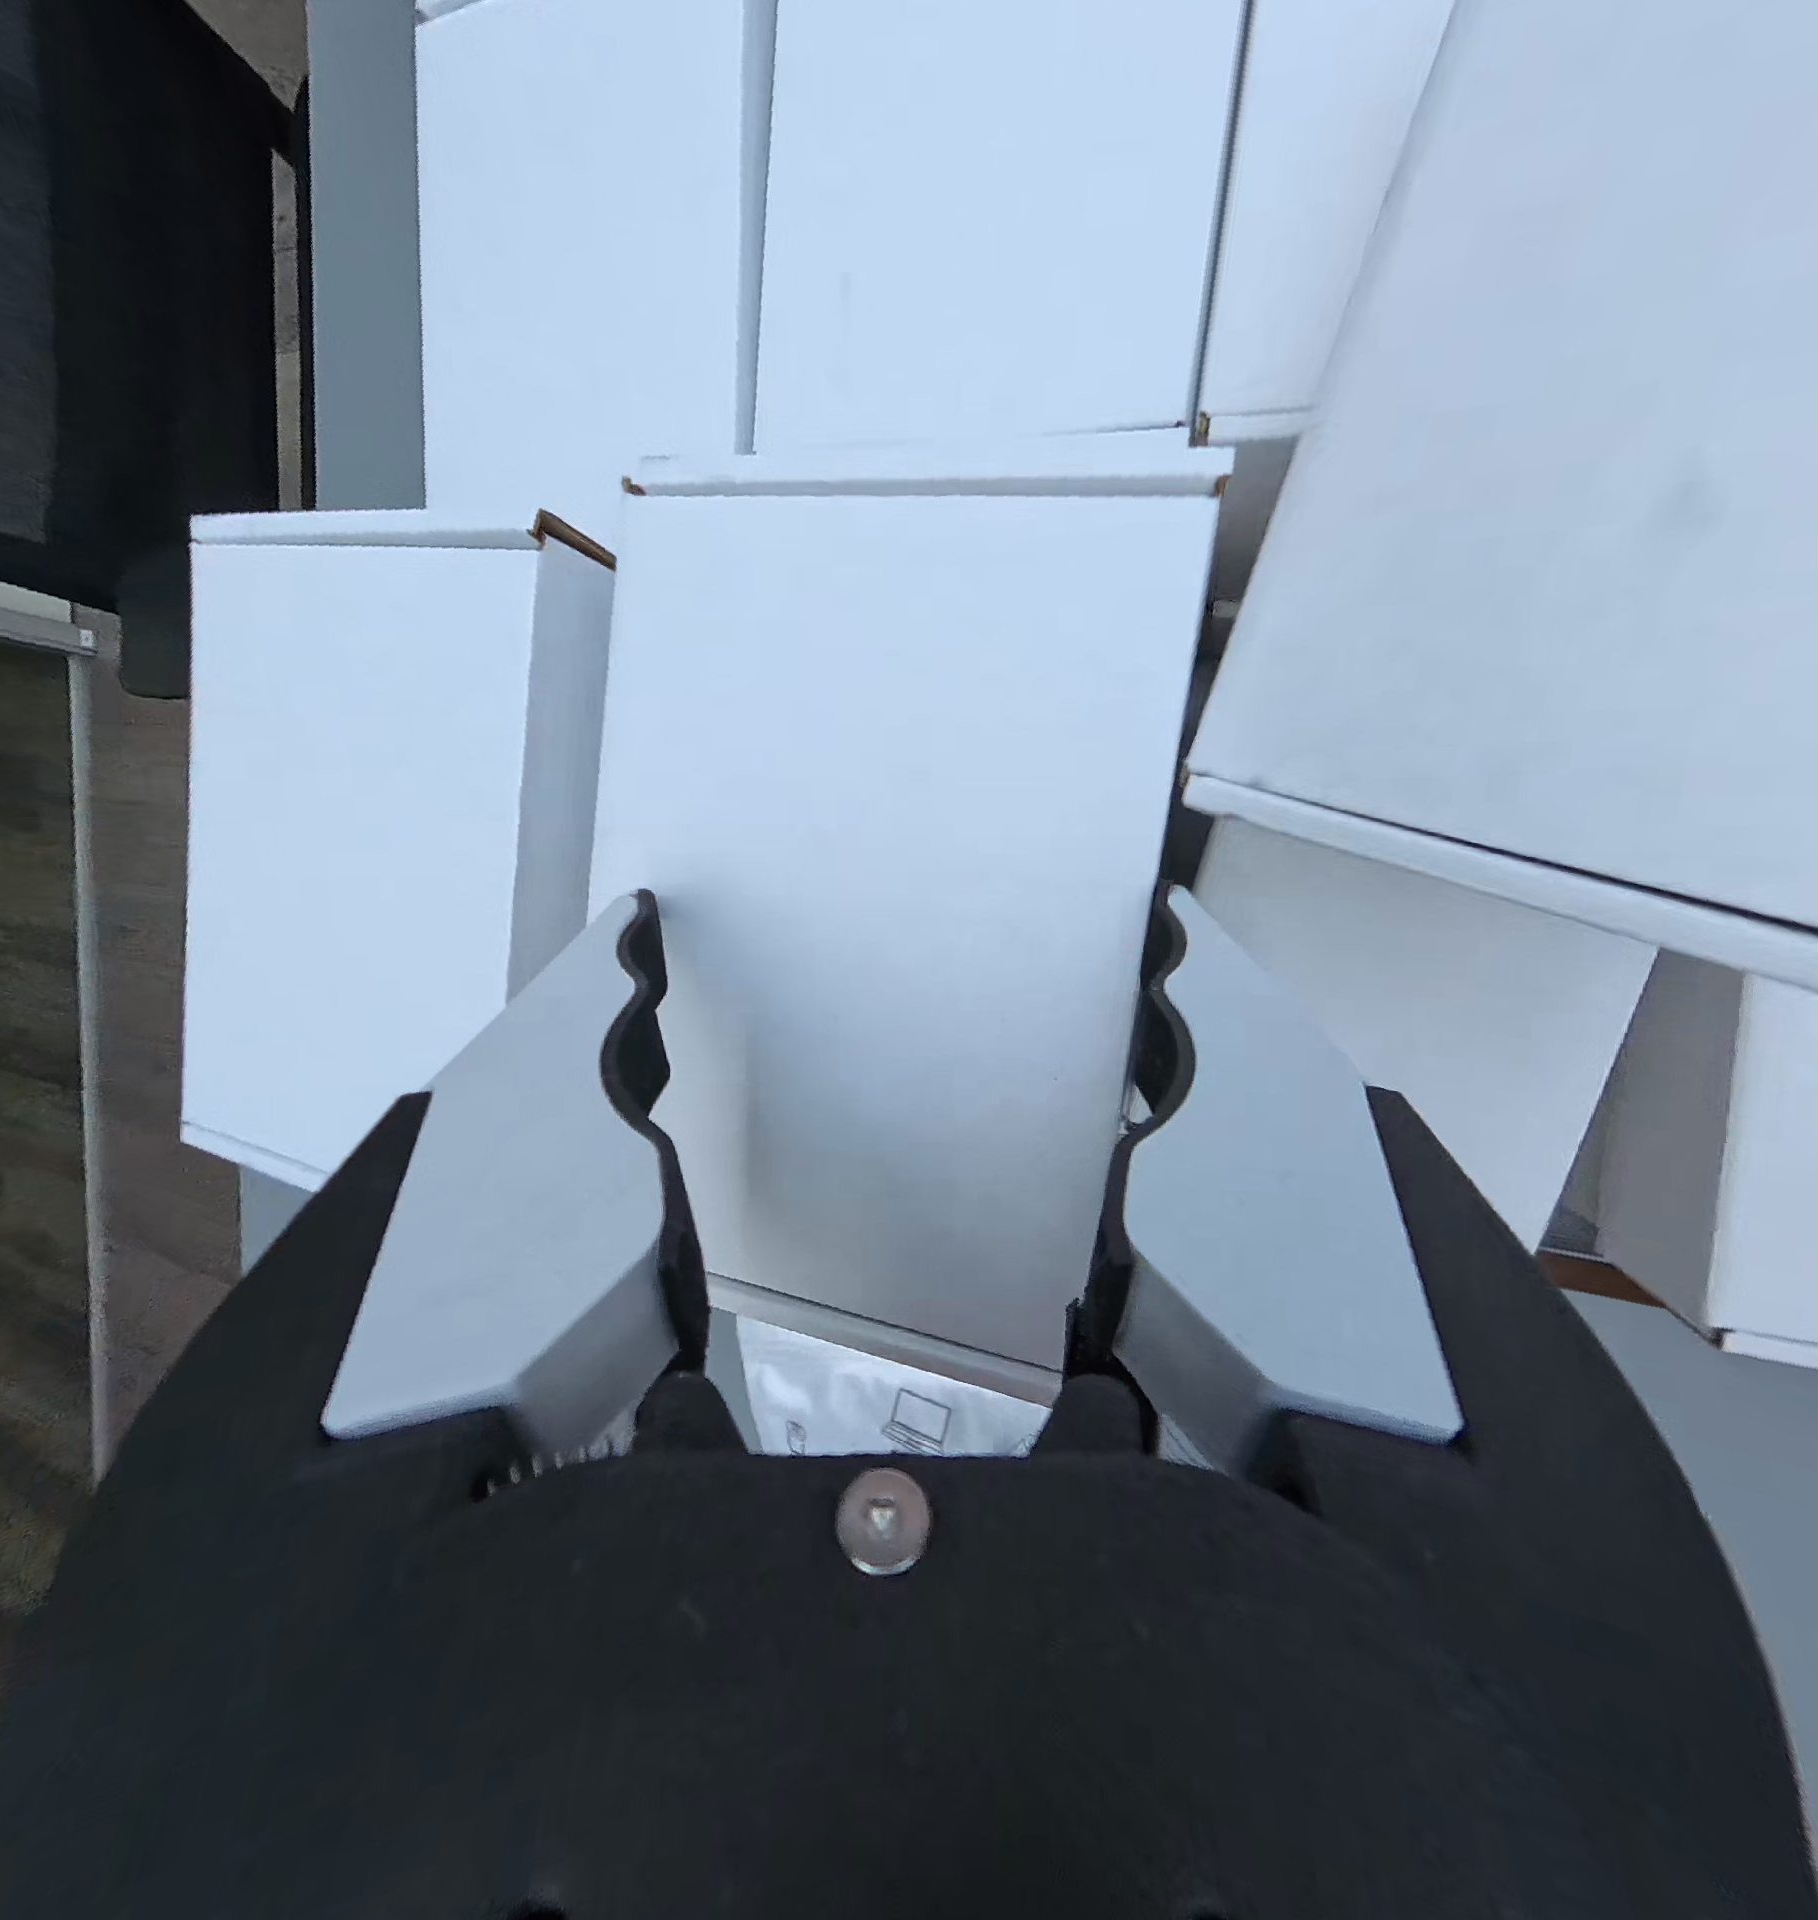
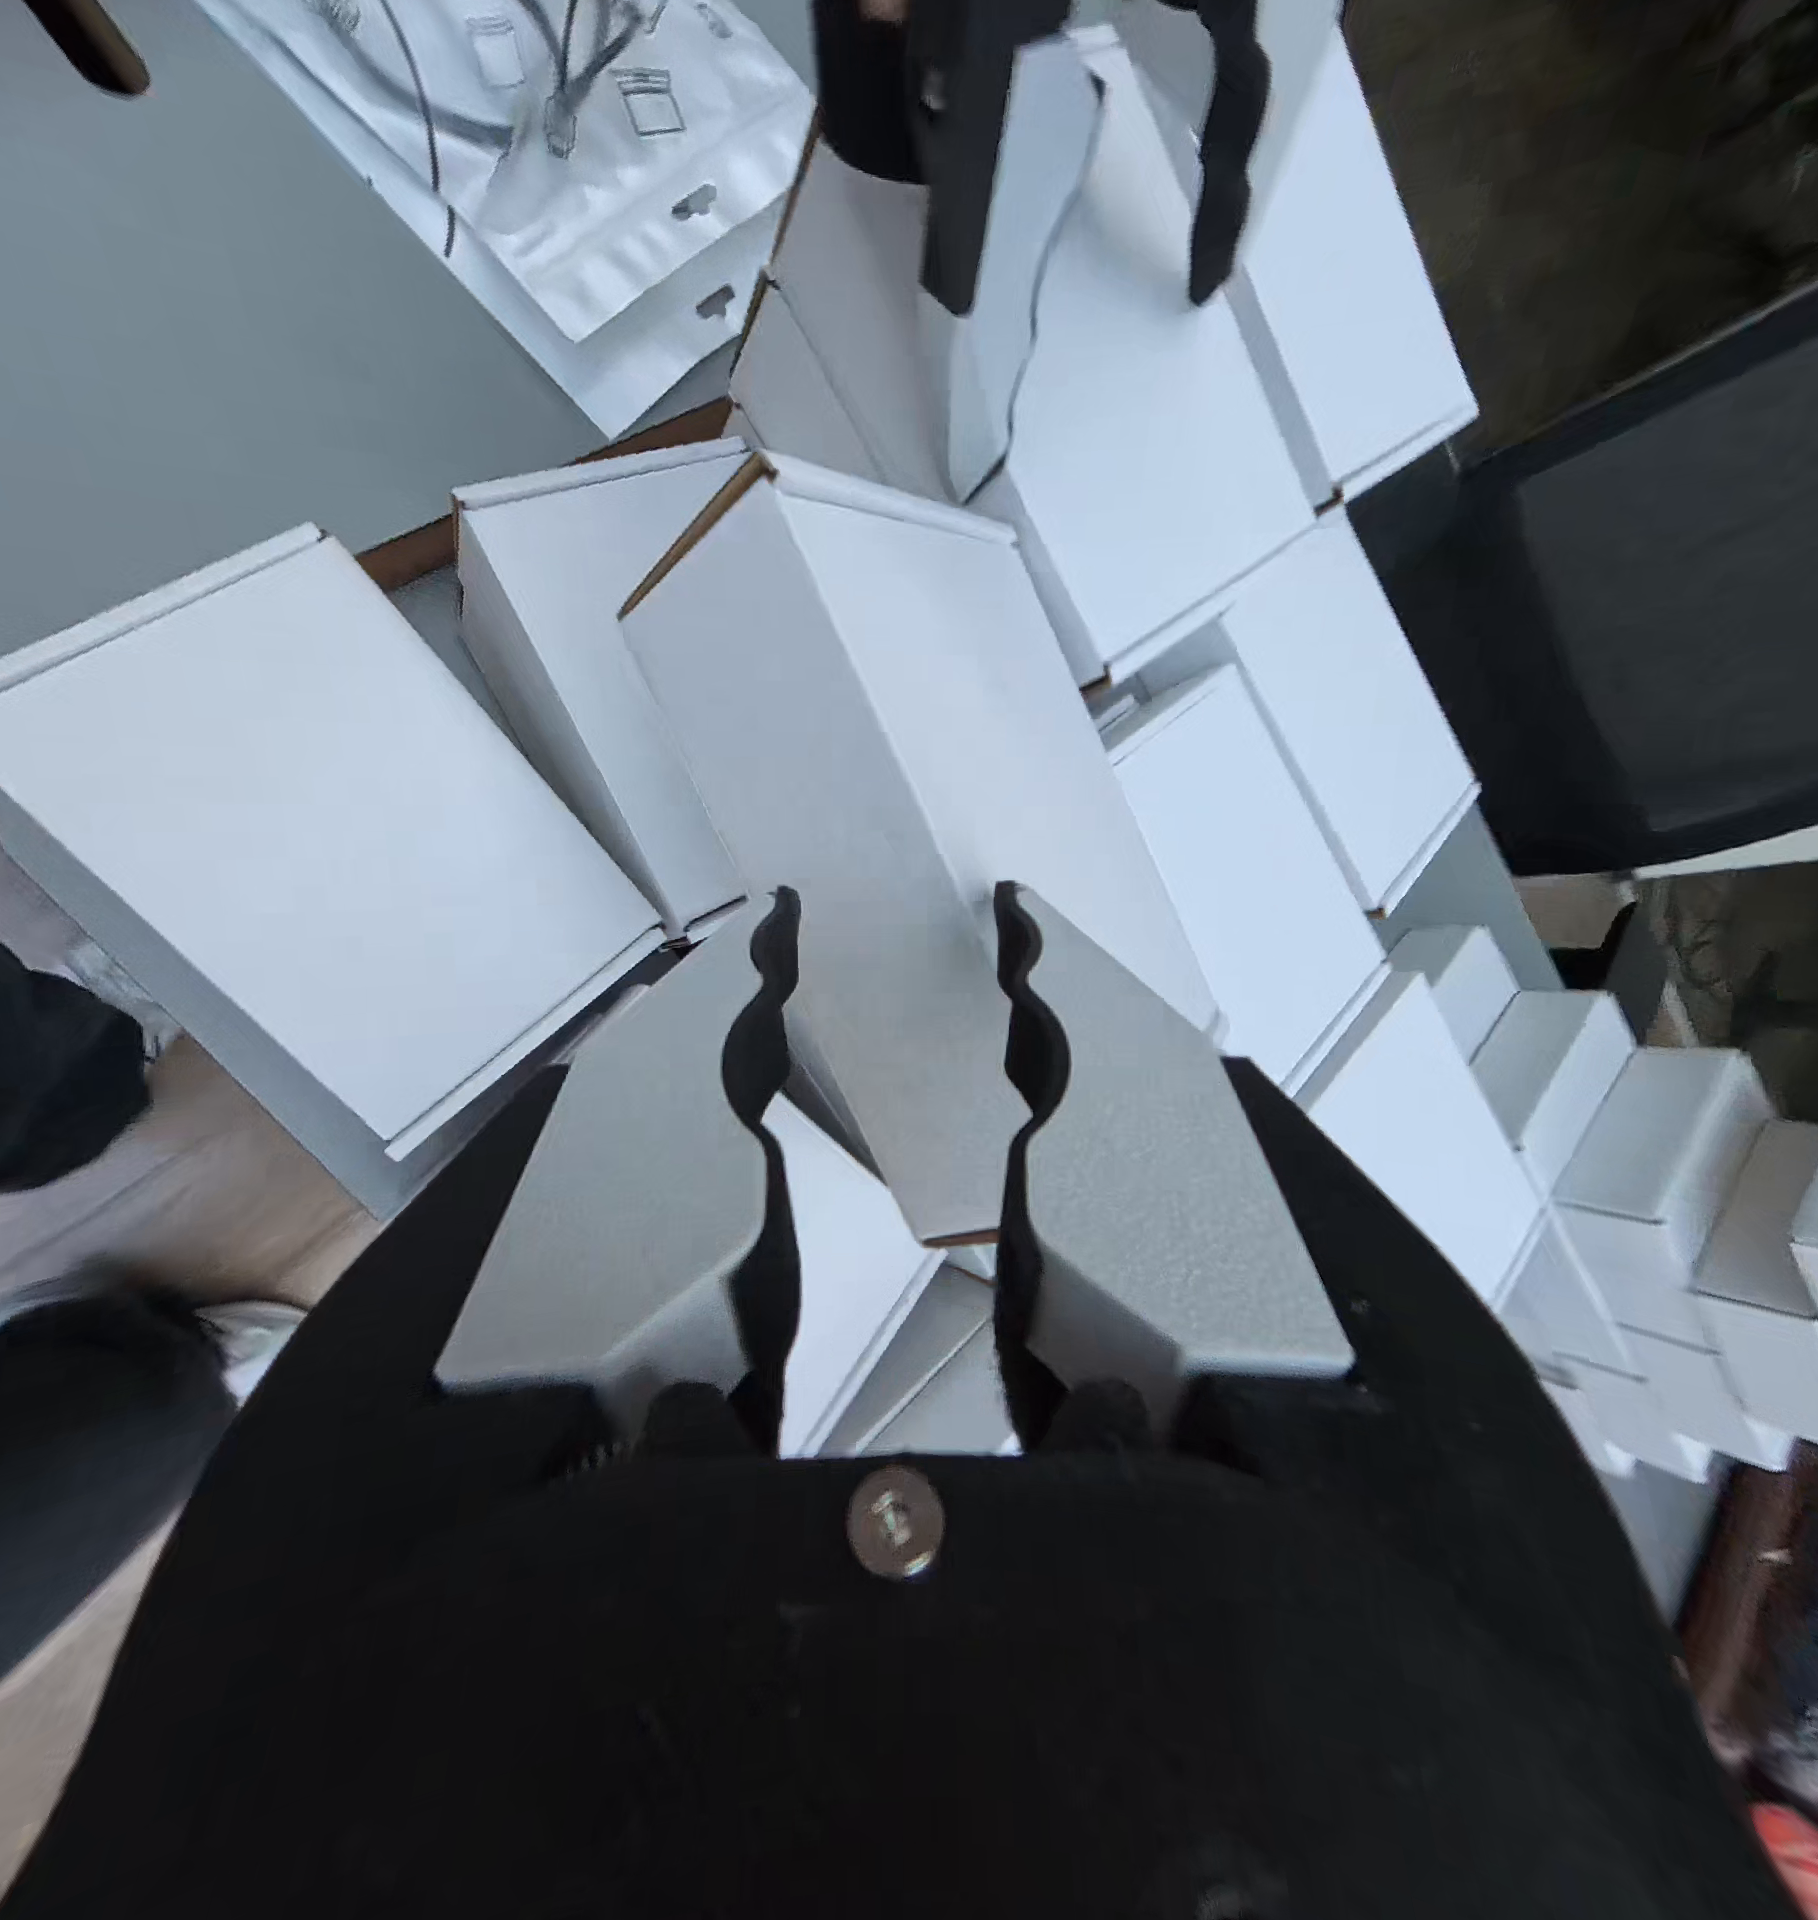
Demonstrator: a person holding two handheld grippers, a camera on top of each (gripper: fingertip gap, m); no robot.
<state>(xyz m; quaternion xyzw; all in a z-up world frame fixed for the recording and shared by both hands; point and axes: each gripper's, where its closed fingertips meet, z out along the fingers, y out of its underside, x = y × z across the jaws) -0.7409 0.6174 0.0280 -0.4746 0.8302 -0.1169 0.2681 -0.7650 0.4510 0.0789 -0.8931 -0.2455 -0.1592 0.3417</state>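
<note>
1. The left tongs (image 1: 905,914) are spread wide and clamped on a white carton (image 1: 905,748). Its two long sides meet the black wavy pads, and it fills the gap between them.
2. The right wrist view shows those tongs farther off, straddling this carton, which sits tilted above the cartons around it.
3. Just left of the held carton stands a second closed carton (image 1: 365,831). A large tilted carton (image 1: 1559,468) leans in from the right, and more closed ones fill the space behind.
4. Under the held carton's near end lies a white plastic pouch (image 1: 884,1413) with printed line drawings, on the grey table (image 1: 1715,1507).
5. The right tongs (image 2: 894,904) are released, the pads partly apart with nothing between them.
6. They hang over a long carton (image 2: 863,727) that lies slantwise among the others. Whether the tips touch it cannot be told.
7. To its left lies a broad flat carton (image 2: 292,831), with a narrower carton (image 2: 572,644) between the two.
8. To the right, a heap of small cartons (image 2: 1663,1195) steps down toward the edge of the picture.
9. Dark carpeted floor (image 1: 11,935) shows beyond the table's left edge.
</note>
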